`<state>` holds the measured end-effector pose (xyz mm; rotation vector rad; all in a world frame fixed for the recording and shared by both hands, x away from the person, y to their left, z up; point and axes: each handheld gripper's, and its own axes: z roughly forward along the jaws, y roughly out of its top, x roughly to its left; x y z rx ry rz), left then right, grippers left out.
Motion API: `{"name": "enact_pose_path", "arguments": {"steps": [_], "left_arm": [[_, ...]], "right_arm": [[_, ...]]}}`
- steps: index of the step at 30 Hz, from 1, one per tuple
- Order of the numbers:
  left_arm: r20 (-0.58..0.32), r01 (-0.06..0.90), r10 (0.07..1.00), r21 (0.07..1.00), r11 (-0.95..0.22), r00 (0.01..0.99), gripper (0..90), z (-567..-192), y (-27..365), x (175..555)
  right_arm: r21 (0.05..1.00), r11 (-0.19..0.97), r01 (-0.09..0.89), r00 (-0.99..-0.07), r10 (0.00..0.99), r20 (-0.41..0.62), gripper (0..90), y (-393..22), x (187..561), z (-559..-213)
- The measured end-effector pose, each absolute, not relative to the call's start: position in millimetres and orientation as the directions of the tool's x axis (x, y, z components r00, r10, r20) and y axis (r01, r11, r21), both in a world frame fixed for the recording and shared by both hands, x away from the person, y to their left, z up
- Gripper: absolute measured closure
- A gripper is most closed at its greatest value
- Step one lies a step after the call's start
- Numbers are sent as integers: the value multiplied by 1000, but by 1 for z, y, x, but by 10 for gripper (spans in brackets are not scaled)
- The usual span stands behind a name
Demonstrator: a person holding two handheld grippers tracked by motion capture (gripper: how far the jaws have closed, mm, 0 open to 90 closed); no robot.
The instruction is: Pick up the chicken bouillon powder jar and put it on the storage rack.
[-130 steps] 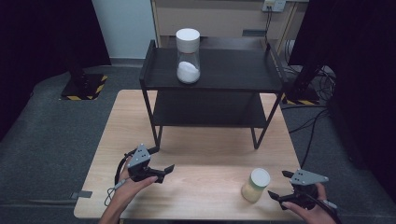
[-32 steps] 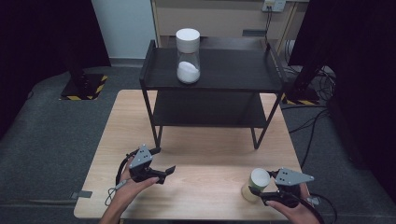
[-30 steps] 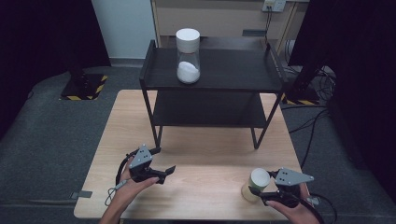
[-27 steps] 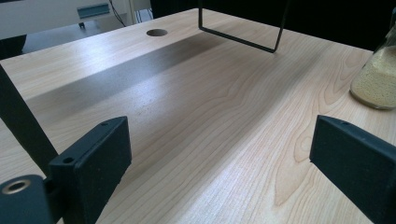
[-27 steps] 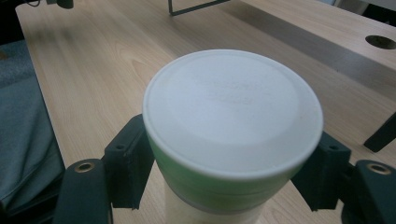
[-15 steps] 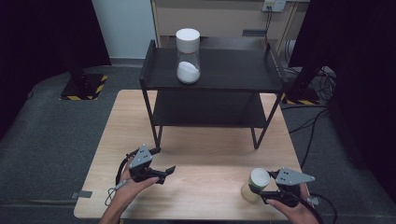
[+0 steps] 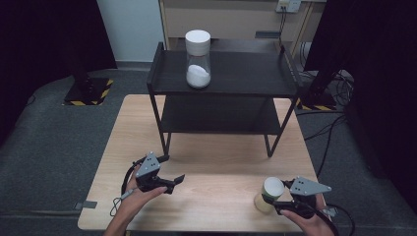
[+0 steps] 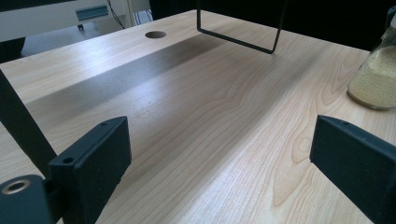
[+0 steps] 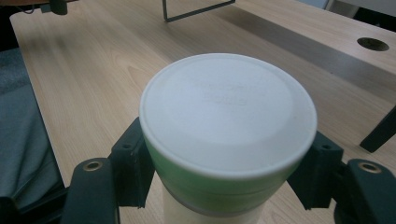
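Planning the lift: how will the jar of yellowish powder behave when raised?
The jar, gripped by the right gripper just under its lid, probably hangs steady. Clear, likely glass walls may slip. Its powder sits low, resisting tipping.

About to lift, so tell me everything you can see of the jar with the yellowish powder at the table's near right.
The jar is clear, with a round white lid over a green band and pale yellow powder in its lower part. It stands upright on the wooden table, near the front edge. The right hand-held gripper is shut on it, one jaw on each side just below the lid.
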<state>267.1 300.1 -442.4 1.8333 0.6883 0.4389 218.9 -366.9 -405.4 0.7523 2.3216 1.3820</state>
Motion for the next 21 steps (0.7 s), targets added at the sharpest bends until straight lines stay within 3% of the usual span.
{"name": "enact_pose_path", "arguments": {"steps": [21], "left_arm": [[-15,242,645,933,-265,764,41,-441,302,268]], "right_arm": [[900,361,243,-802,597,-23,346,-359,231,-375]]}}
